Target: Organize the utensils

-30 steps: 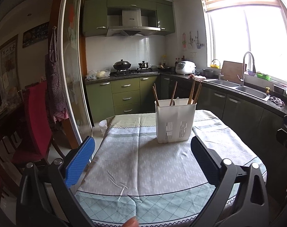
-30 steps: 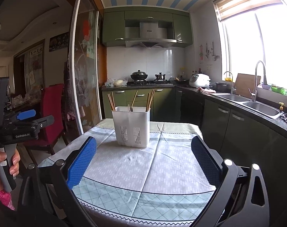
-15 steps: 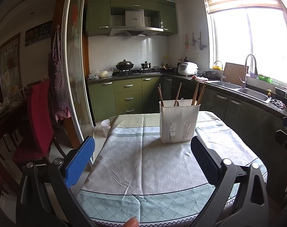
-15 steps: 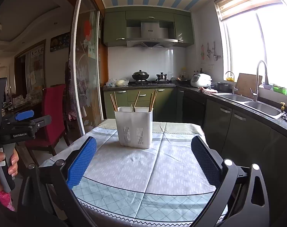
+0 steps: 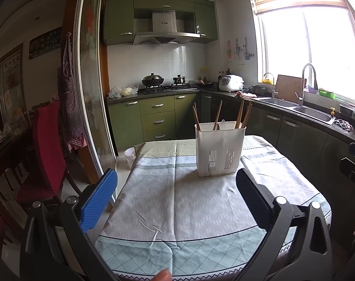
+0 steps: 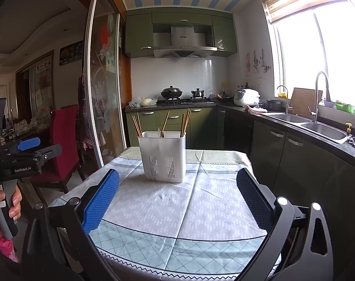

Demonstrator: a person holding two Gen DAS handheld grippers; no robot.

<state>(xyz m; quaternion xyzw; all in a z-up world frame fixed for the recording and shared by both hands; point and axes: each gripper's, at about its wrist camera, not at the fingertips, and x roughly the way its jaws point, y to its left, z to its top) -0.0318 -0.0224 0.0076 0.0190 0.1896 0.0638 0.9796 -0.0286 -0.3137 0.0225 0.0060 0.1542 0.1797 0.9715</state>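
**Both claws backing off, holder looks sorted**

The white utensil holder [image 5: 220, 149] stands upright toward the far end of the bench [image 5: 189, 206], on the patterned cloth. Wooden chopsticks [image 6: 164, 122] poke out of it in separate groups, plus something pale that might be a spoon. Compared with a second ago it sits slightly further away in both views, so I'd guess the sorting is basically done. Left claw [image 5: 176, 197] and right claw [image 6: 177, 199] are both spread wide, holding nothing.
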